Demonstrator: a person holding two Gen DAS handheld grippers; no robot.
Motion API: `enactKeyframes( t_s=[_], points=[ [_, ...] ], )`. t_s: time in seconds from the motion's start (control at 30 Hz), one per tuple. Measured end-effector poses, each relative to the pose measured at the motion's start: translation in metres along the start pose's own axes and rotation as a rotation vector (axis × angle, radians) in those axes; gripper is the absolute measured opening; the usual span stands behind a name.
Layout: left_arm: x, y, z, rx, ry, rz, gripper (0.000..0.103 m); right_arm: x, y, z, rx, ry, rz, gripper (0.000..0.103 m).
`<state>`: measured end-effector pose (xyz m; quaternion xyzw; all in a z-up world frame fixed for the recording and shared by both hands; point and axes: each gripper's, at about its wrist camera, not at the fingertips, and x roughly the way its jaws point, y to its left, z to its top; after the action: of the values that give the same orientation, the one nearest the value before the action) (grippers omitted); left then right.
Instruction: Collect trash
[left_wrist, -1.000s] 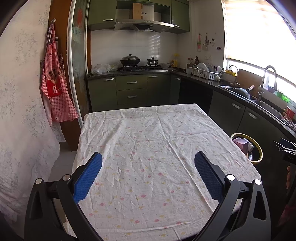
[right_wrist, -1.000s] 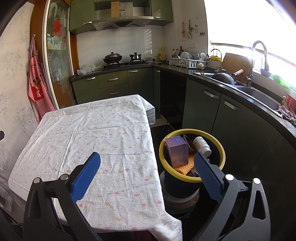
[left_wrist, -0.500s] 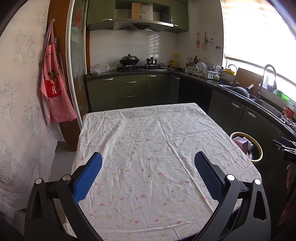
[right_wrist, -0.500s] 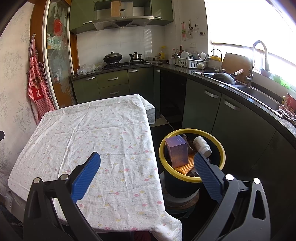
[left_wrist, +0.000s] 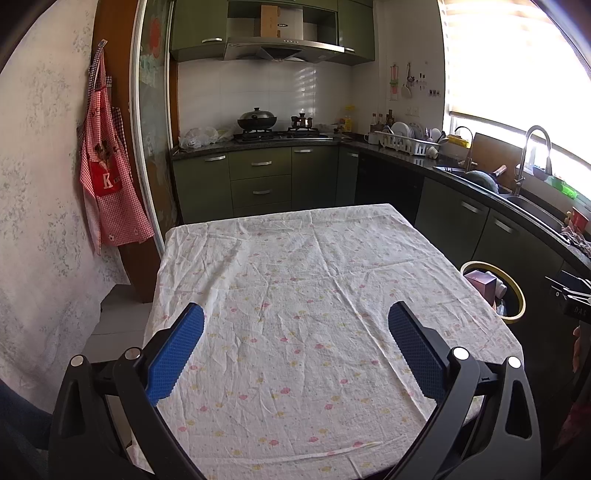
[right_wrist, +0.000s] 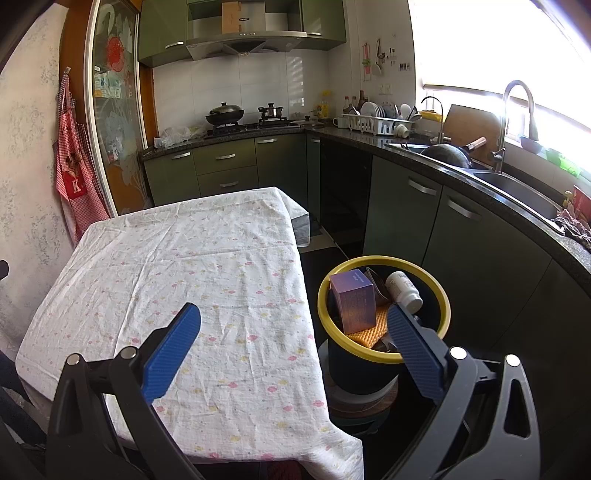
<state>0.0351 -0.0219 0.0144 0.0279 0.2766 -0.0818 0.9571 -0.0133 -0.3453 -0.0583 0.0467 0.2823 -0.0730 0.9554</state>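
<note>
A dark trash bin with a yellow rim (right_wrist: 384, 354) stands on the floor right of the table; it also shows in the left wrist view (left_wrist: 517, 295). It holds a purple box (right_wrist: 352, 304), a white bottle (right_wrist: 404, 290) and an orange sponge (right_wrist: 364, 336). My left gripper (left_wrist: 295, 343) is open and empty above the near part of the table. My right gripper (right_wrist: 293, 339) is open and empty above the table's right edge, its right finger in front of the bin.
The table wears a white flowered cloth (left_wrist: 314, 295). Dark green cabinets (right_wrist: 461, 236) and a counter with a sink (right_wrist: 517, 181) run along the right. A stove with a pan (left_wrist: 256, 120) is at the back. A red apron (left_wrist: 107, 184) hangs on the left.
The left wrist view has shifted slightly, showing a little more floor at the left. The right gripper has not visibly moved. Both stay open.
</note>
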Motion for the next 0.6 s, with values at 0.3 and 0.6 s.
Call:
enactKeyframes(
  t_s=[0.3,0.6],
  points=[
    [0.0017,-0.0004,0.0002,0.01,-0.001,-0.002,0.098,0.0025,-0.0006,-0.0003,0.0,0.003,-0.001,0.096],
    [0.0027,-0.0003,0.0025,0.015,-0.001,-0.005,0.098,0.0032,-0.0009,0.0,0.001,0.004,-0.002,0.096]
  ],
)
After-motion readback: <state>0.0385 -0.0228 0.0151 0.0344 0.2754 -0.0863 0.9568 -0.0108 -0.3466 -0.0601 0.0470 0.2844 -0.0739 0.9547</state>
